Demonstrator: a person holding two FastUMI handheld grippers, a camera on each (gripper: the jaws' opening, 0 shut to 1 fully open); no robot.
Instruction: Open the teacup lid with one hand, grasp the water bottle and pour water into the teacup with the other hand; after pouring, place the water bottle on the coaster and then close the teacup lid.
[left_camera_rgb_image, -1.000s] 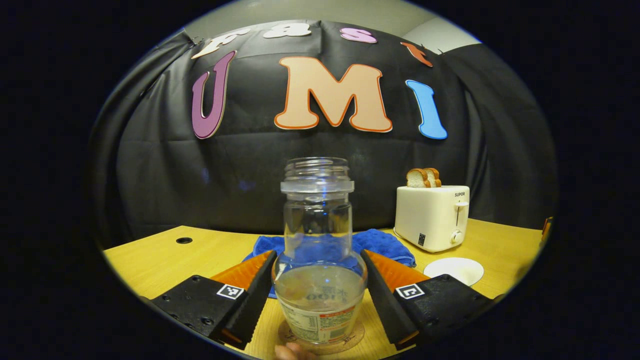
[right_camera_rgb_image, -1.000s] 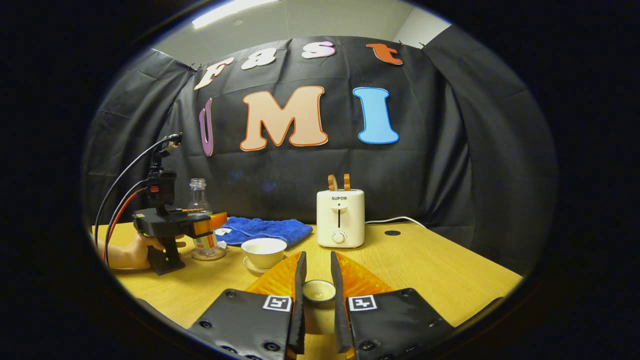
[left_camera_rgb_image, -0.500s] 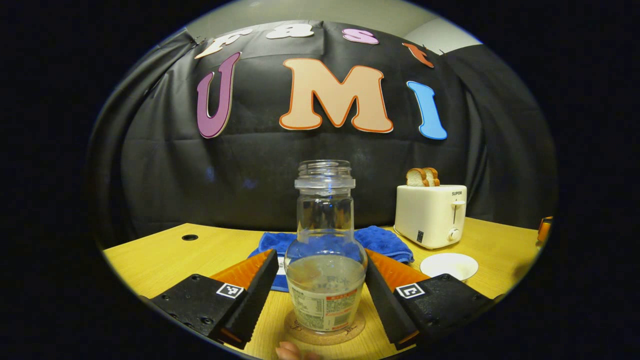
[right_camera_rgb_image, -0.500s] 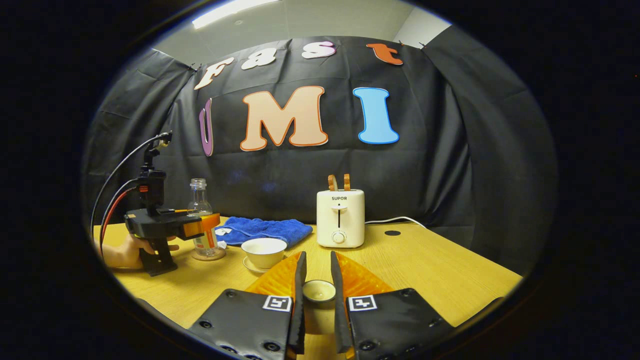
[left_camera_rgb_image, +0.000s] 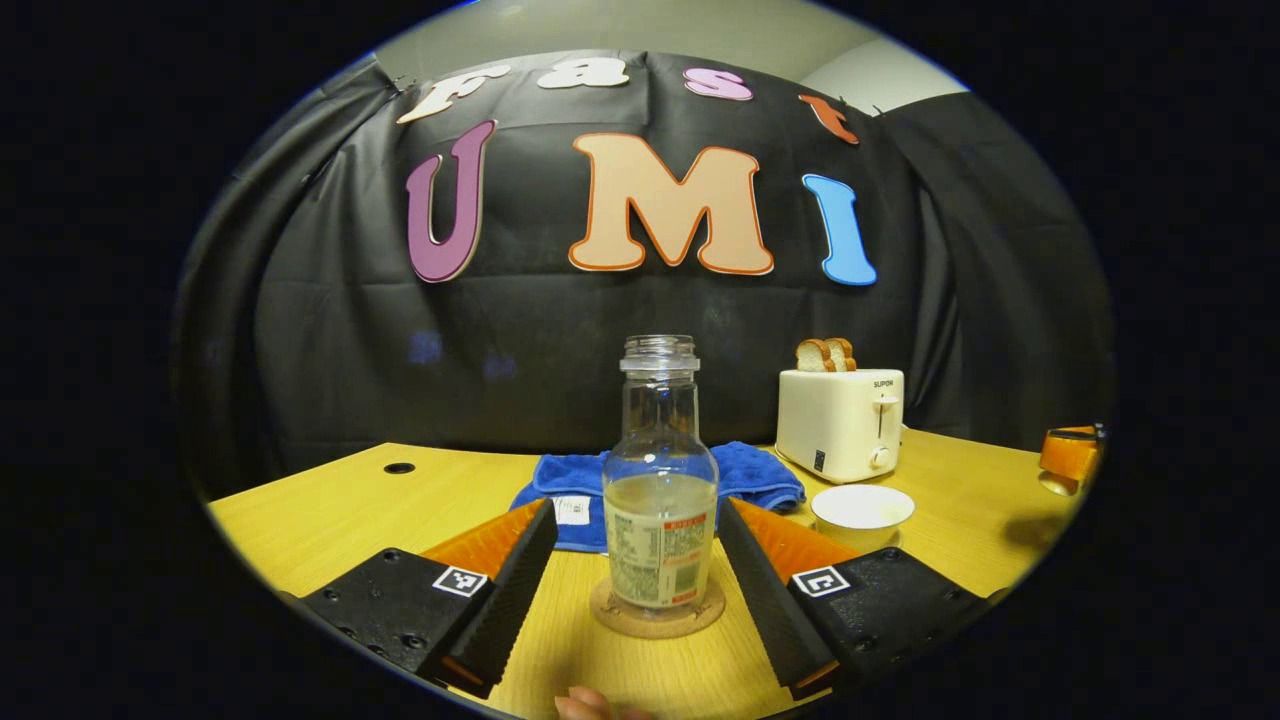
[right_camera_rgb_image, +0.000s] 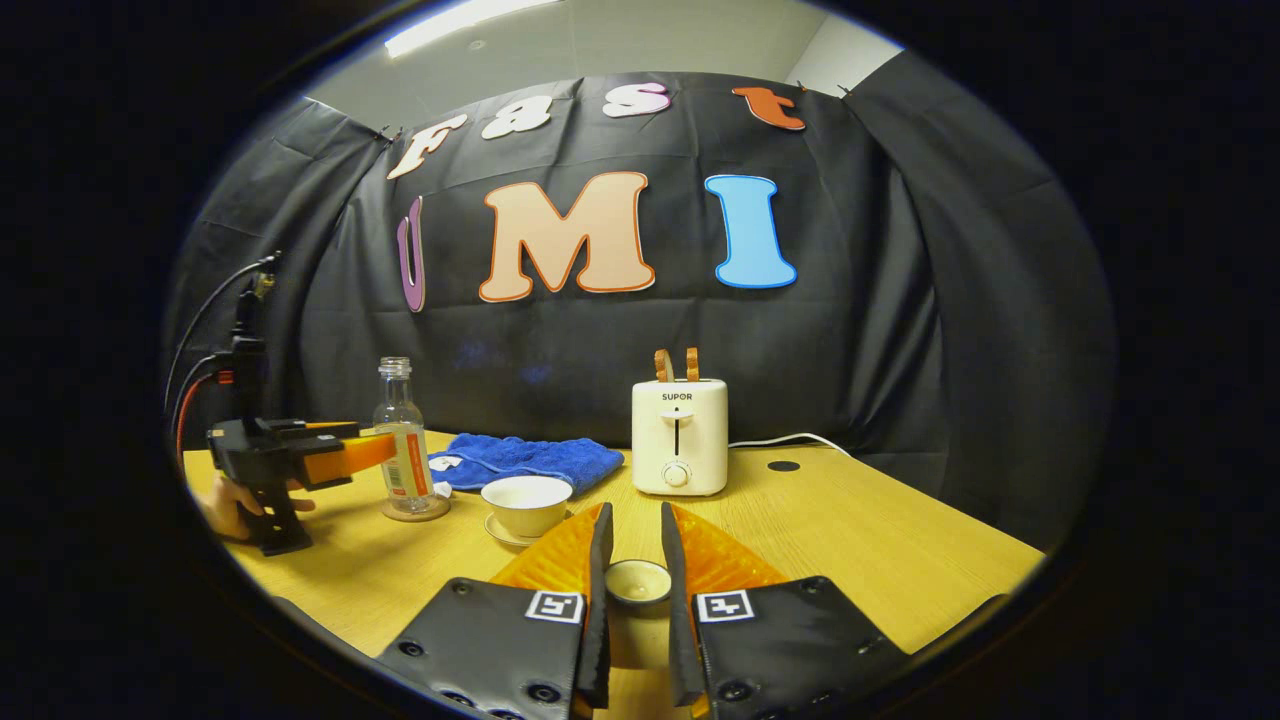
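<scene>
You are drawing your left claw (left_camera_rgb_image: 635, 560), fingers spread, back from the clear glass water bottle (left_camera_rgb_image: 660, 500), leaving it upright on the round cork coaster (left_camera_rgb_image: 657, 618). Your right claw (right_camera_rgb_image: 632, 590) is pinching the small teacup lid (right_camera_rgb_image: 638, 581); the open white teacup (right_camera_rgb_image: 527, 503) is waiting beyond on the yellow wooden tabletop (right_camera_rgb_image: 850, 540).

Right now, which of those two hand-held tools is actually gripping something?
The right tool: it's shut on the teacup lid. The left tool is open, apart from the water bottle on its coaster.
</scene>
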